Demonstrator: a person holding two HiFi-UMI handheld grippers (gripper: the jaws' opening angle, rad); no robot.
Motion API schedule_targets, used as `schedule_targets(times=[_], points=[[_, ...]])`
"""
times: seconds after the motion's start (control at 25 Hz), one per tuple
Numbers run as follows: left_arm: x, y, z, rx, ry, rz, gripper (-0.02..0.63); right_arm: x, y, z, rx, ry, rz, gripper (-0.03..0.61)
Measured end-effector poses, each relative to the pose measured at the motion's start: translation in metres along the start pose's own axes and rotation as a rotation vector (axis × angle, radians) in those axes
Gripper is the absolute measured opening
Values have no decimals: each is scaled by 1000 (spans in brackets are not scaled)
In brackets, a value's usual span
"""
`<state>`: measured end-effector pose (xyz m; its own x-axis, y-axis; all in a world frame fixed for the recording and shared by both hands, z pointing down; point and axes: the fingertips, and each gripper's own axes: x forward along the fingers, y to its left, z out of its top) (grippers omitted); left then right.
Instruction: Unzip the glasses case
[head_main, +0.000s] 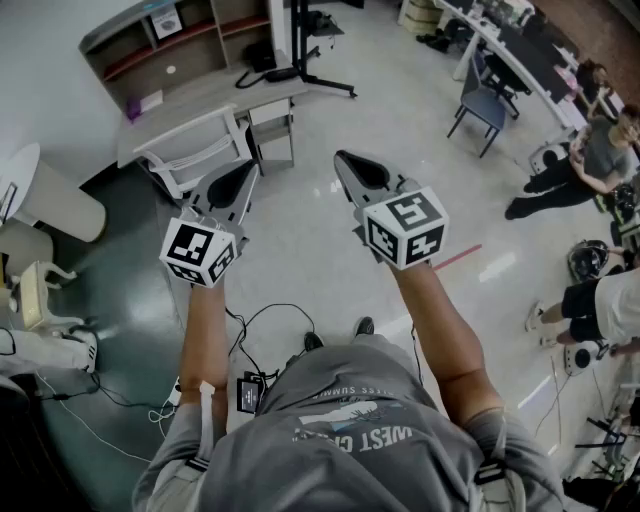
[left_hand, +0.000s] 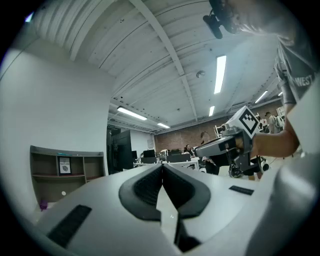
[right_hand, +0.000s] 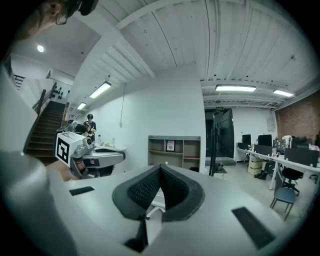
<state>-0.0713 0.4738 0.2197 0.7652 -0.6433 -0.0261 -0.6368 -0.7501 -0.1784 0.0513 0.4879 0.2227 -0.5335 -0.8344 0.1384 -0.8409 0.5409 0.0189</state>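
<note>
Head view first: looking down on the left gripper (head_main: 245, 175) and the right gripper (head_main: 352, 168), held out level and side by side above the floor (head_main: 300, 230), nowhere near a work surface, and no sign of the glasses case. On to the left gripper view: clenched tight on nothing, with only ceiling (left_hand: 150, 60) ahead, still no case. Over to the right gripper view: likewise clamped and empty, facing a shelf unit (right_hand: 172, 150) across the room. Risks from here, as a guess: arriving with jaws closed and nudging the case away instead of pinching the zipper pull, or hunting blind with no case located yet.
</note>
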Motion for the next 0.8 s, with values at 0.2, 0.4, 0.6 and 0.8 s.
schedule_targets(times=[0.2, 0.4, 0.6, 0.8], points=[[0, 9, -5, -5, 1, 5, 0, 9, 1, -2, 0, 5, 4, 9], [3, 13, -9, -9, 6, 3, 0, 15, -3, -4, 4, 10, 4, 9], [15, 16, -11, -3, 12, 4, 0, 21, -12, -2, -6, -8, 11, 9], [39, 19, -14, 4, 24, 8, 0, 30, -39, -1, 26, -36, 23, 11]])
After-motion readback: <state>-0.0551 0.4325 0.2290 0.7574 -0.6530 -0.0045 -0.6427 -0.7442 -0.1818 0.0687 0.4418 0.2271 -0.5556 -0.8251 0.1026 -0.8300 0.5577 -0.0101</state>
